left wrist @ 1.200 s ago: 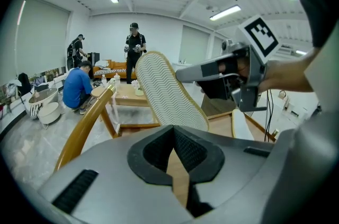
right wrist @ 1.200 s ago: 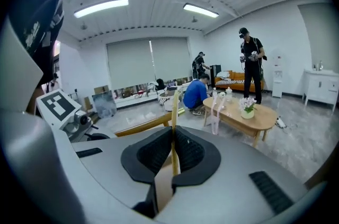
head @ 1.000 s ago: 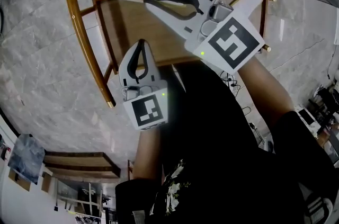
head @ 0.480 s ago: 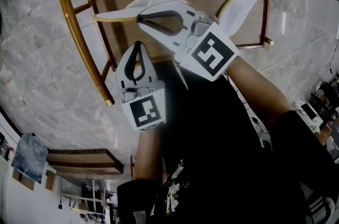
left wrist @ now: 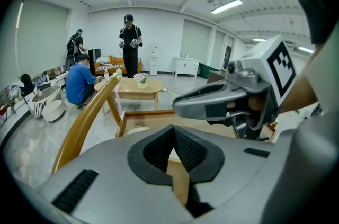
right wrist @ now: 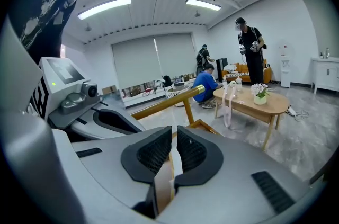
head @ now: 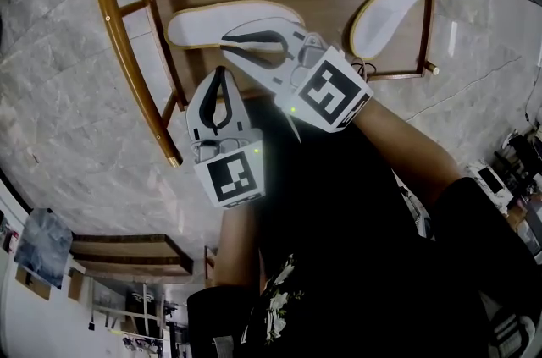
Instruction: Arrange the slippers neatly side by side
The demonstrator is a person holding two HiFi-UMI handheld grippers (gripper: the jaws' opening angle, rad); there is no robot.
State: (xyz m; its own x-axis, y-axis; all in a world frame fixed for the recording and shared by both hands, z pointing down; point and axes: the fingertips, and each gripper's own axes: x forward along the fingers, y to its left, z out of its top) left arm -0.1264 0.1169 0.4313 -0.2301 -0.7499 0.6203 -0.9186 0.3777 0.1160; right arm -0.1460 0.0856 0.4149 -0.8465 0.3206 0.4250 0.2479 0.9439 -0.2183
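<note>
Fingers (right wrist: 153, 157) of your right gripper (head: 225, 38) clamped one slipper (head: 203, 24); the left gripper (head: 223, 73) was closed, empty. The other slipper (head: 389, 9) lay well right, tilted.

Both arms were stretched forward. The left gripper (head: 223, 74) pointed ahead and down, jaws pressed together, nothing between. The right gripper (head: 230, 41) reached further, angled across toward left side, jaws closed on thin edge of slipper (head: 199, 24). Marker cubes faced up. The right forearm (head: 406, 140) was bare and extended; the left forearm (head: 237, 238) stayed nearer to body.
</note>
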